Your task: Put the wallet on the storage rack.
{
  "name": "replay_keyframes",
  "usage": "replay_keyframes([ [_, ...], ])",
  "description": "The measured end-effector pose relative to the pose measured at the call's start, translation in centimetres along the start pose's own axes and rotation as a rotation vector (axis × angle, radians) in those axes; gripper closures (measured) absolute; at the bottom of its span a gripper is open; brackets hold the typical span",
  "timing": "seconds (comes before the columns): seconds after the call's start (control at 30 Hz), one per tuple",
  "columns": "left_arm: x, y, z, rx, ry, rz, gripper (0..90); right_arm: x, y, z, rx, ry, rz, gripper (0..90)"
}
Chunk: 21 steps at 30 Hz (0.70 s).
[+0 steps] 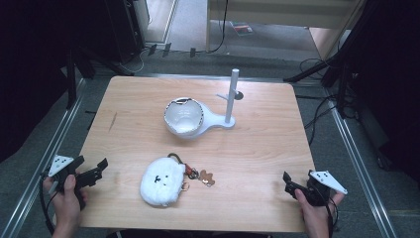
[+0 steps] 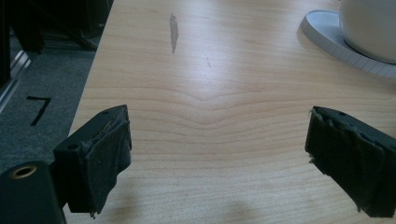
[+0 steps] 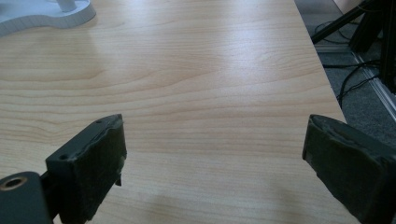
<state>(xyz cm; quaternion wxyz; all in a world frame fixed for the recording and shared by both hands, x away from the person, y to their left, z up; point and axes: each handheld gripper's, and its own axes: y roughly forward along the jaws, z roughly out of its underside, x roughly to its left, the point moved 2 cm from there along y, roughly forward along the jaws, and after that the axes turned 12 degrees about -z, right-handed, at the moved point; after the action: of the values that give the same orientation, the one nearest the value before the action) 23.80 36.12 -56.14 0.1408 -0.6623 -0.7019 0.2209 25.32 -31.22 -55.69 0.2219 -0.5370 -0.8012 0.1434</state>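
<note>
Both hand-held grippers wait at the desk's near corners.
Left hand-held gripper (image 1: 91, 174) and right hand-held gripper (image 1: 292, 187) gape, empty; the plush pouch (image 1: 161, 181) lies between them, near the bowl (image 1: 184, 116). Approach low, likely pinching its soft body squarely.

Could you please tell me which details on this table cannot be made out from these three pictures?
- Inside of the white bowl: high view, its near wall hides the bottom.
- Small charms beside the white plush pouch: high view, too small to identify.
- Bowl's stand: left gripper view, cut off by the top and right edges.
- White base: right gripper view, cut off by the top edge, so its post is unseen.
</note>
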Motion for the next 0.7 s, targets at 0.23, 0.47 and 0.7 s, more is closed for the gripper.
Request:
replay_keyframes([
  [0.23,0.0,0.0,0.0,0.0,-0.001,0.005,7.9,0.2,0.1,0.0,0.012,-0.009,0.008,6.9],
  [0.47,0.0,-0.1,0.0,0.001,-0.002,0.01,8.0,0.8,0.2,-0.5,0.003,-0.004,0.002,7.1],
  [0.7,-0.1,0.0,0.0,0.006,0.003,0.015,8.1,2.3,0.4,-1.0,0.013,-0.019,-0.01,7.3],
])
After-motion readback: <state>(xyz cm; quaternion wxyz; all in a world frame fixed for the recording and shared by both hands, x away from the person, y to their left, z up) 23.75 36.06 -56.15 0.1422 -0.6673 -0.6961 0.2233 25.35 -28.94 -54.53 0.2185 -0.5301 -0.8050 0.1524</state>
